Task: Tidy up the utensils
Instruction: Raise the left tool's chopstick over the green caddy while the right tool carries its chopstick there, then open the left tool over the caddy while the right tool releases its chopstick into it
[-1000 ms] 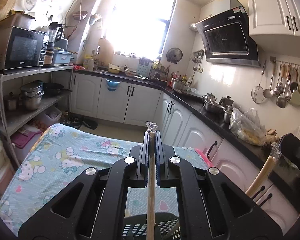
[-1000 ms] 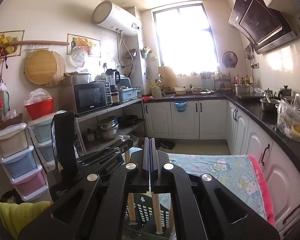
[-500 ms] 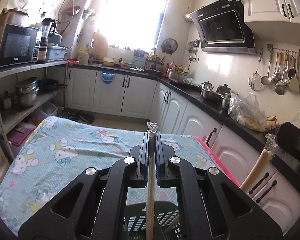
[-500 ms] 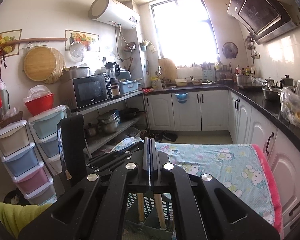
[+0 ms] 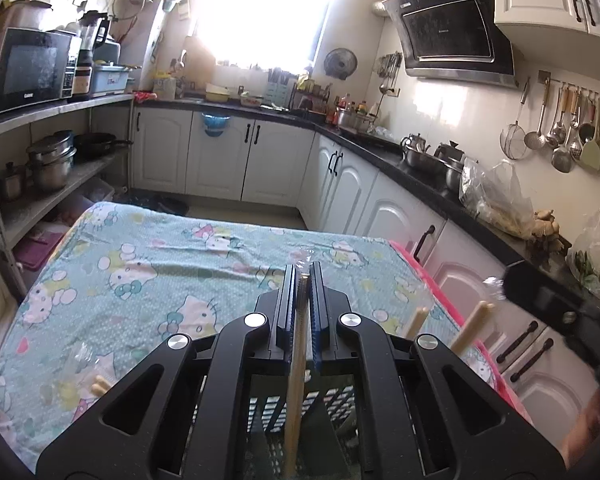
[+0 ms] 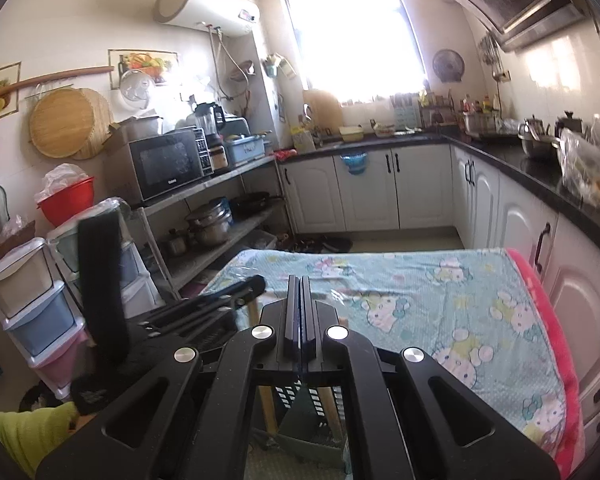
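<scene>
My left gripper (image 5: 301, 276) is shut on a long wooden utensil handle (image 5: 296, 392) that stands upright and reaches down into a dark slotted utensil basket (image 5: 340, 408) below it. Two more wooden handles (image 5: 474, 326) stick up from the basket on the right. My right gripper (image 6: 301, 280) is shut with nothing seen between its fingers, above the same basket (image 6: 312, 416), where wooden handles (image 6: 270, 408) stand. The left gripper's body (image 6: 204, 312) shows at the left of the right wrist view.
The table carries a teal cartoon-print cloth (image 5: 160, 272) with a pink edge (image 6: 548, 320). A wrapped utensil (image 5: 98, 384) lies on it at the left. White cabinets and a dark counter (image 5: 420, 176) run along the right; shelves with pots (image 6: 208, 228) stand left.
Both grippers have lowered and tilted down toward the basket. The handle in my left gripper now sits deeper in the basket. More handles show beside it.
</scene>
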